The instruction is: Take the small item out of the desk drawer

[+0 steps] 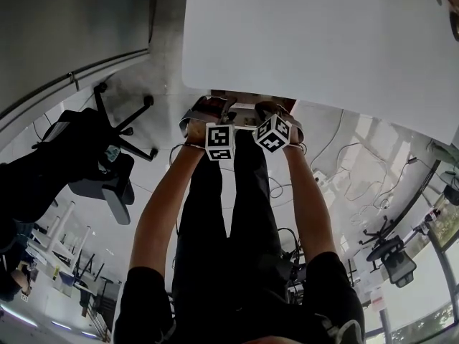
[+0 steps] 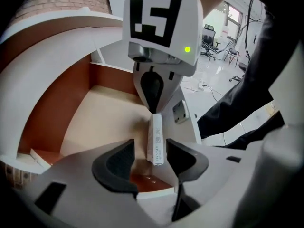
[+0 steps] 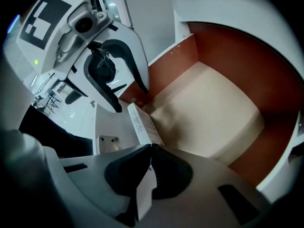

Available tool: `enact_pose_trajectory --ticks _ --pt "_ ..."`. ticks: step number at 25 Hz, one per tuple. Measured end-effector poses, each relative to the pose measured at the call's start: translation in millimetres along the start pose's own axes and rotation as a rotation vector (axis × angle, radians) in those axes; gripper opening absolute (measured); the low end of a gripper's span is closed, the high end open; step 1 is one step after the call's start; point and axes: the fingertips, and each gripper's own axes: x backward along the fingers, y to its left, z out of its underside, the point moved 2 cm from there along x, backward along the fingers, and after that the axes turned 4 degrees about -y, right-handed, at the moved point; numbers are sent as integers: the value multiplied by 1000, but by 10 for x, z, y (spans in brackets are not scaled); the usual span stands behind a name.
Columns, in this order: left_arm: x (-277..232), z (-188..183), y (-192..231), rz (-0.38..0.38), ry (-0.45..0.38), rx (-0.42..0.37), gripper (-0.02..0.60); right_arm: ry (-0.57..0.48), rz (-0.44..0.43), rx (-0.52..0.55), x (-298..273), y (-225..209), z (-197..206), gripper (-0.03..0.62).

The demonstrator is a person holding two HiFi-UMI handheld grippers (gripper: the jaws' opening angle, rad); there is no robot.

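Note:
The small white box (image 2: 156,139) hangs above the open drawer (image 2: 57,103), whose floor is pale and whose walls are red-brown. My right gripper (image 3: 149,148) is shut on one end of this box (image 3: 141,127). In the left gripper view that right gripper (image 2: 153,107) points toward the camera under its marker cube. My left gripper (image 2: 149,158) is open, with the box's other end between its dark pads and a gap on the left side. In the head view both grippers, left (image 1: 212,112) and right (image 1: 277,112), meet at the drawer (image 1: 237,95) under the white desk (image 1: 323,41).
A black office chair (image 1: 107,156) stands to my left on the floor. Cables (image 1: 344,170) trail on the floor at the right, and more chairs (image 1: 391,253) stand farther off. The drawer floor (image 3: 209,108) shows nothing else on it.

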Motion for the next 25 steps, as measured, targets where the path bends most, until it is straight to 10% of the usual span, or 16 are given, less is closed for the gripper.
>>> enact_pose_trajectory --ticks 15,25 --pt "-434 57 63 42 135 -14 207 -73 8 -75 97 -240 -74 28" --pt "-587 46 3 35 177 -8 95 -75 -5 -69 112 -178 -38 28"
